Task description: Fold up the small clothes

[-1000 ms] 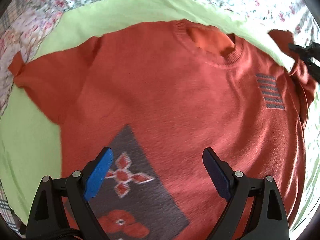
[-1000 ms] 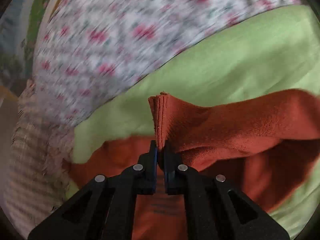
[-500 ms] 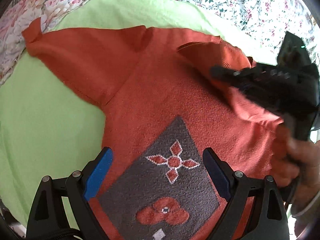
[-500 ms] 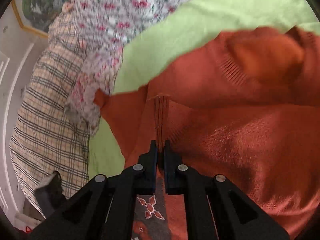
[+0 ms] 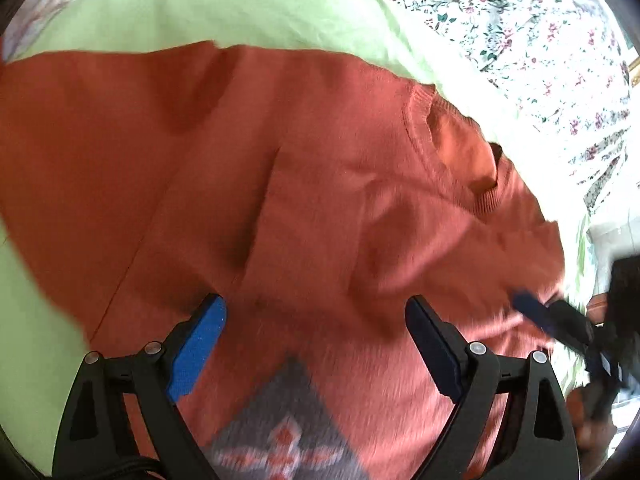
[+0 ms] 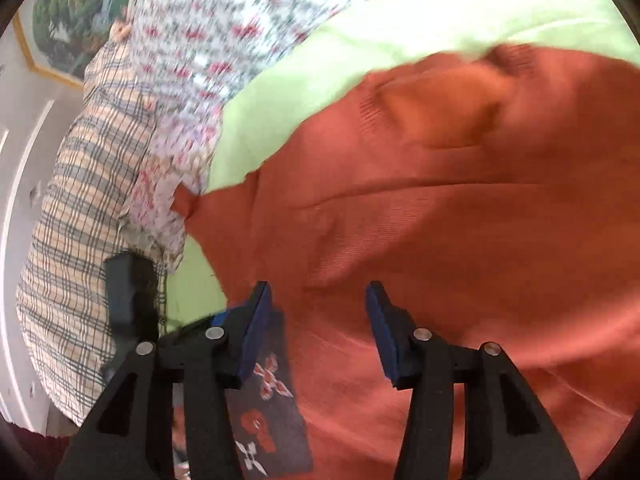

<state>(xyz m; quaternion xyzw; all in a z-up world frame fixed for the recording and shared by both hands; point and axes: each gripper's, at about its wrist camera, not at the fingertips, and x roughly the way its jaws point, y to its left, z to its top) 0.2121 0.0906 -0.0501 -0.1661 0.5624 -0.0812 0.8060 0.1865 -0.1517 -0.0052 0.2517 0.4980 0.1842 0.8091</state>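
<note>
A small orange-red sweater [image 5: 304, 184] with a grey patterned patch [image 5: 284, 436] lies on a light green sheet [image 5: 224, 4]. One sleeve lies folded across its chest, under the collar [image 5: 464, 148]. My left gripper [image 5: 314, 348] is open and empty just above the sweater's middle. My right gripper [image 6: 318, 328] is open and empty above the sweater [image 6: 460, 216], beside the patch [image 6: 268, 412]. The right gripper also shows at the right edge of the left wrist view [image 5: 560, 328], blurred. The other sleeve [image 6: 208, 208] stretches out to the left.
A floral bedspread [image 5: 540, 28] lies beyond the green sheet [image 6: 440, 12]. A plaid cloth [image 6: 72, 232] hangs at the left of the right wrist view, with a framed picture [image 6: 68, 16] on the wall behind.
My right gripper carried the sleeve across the sweater, then opened and let it go on the chest. My left gripper stayed open and shifted over the sweater.
</note>
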